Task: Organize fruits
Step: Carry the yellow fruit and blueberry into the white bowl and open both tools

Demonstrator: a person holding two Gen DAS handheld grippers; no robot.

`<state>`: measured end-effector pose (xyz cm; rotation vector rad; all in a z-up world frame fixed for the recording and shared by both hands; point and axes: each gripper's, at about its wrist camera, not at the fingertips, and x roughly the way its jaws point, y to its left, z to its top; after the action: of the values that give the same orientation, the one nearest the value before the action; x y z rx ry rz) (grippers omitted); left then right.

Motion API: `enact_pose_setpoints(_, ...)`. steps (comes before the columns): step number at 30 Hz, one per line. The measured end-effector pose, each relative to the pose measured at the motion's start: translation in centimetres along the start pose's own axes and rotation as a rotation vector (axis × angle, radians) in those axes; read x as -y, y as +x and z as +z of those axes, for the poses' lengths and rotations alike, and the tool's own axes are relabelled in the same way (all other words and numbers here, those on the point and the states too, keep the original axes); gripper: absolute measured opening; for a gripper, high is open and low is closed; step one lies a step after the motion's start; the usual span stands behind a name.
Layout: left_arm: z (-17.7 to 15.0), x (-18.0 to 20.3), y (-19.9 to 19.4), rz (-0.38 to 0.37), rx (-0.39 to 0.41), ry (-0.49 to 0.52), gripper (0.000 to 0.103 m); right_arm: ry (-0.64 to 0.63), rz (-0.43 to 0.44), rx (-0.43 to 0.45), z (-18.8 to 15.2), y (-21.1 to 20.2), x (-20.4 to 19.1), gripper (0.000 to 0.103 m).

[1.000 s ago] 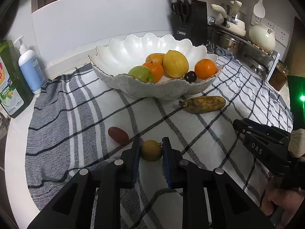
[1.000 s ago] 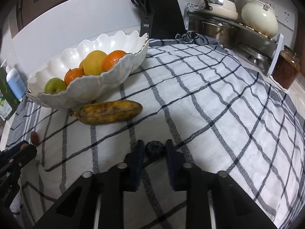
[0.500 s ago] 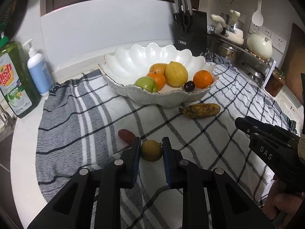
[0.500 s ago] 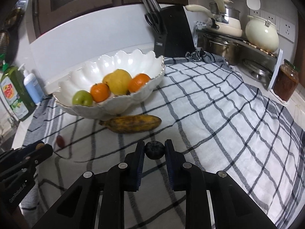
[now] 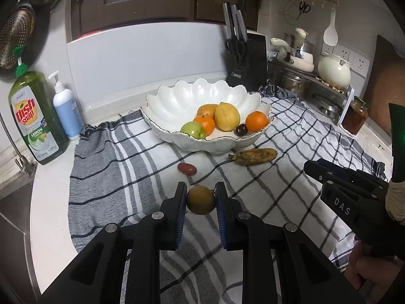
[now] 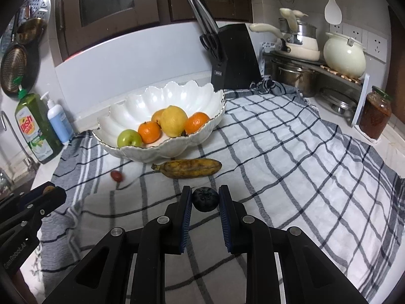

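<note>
Holding a small round brown fruit [image 5: 201,200] between its blue pads, the left gripper [image 5: 200,201] was clamped shut on it above the checked cloth [image 5: 291,131]. The right gripper [image 6: 205,200] was likewise closed tight on a dark blueberry-like fruit [image 6: 205,199], also clear of the cloth. The white scalloped bowl [image 5: 177,101] stood at 12 o'clock from the left gripper and at about 11 o'clock from the right.

Hazards, as judged:
- Both fruits were round and pinched only at their sides. A jolt or a tilt on the way to the bowl could roll either one out of the pads and across the cloth.
- The dark fruit looked soft; excess squeeze could crush it.
- The two grippers were near each other and would presumably head for the same bowl. Converging paths could knock one against the other.
- A release from too high could bounce a fruit off the bowl's contents or over the low front rim.
- The banana [image 6: 188,168] lay just in front of the bowl, at 12 o'clock from the right gripper; a low approach could snag it.

Count:
- Grippers: two, each loaded.
- Fruit in the bowl: one green apple [image 5: 193,129], two clearly orange citrus [image 5: 256,121], one yellow lemon-like fruit [image 5: 227,116], one partly hidden yellow-orange fruit behind it, one small dark fruit [image 5: 240,129]; six in all.
- Fruit on the cloth: one banana, one small red oblong fruit [image 5: 186,169] at 11 o'clock from the left gripper.
- Fruit in hand: two.
</note>
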<state>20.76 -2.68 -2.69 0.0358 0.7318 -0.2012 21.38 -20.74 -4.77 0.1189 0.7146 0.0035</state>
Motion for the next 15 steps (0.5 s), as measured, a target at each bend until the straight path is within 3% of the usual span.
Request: enact_pose_setpoints(15,2.0,1.6,-1.5,-0.001,0.043,0.023,0.023,0.012,-0.006,0.051,1.5,-2.5,1.1,0.023)
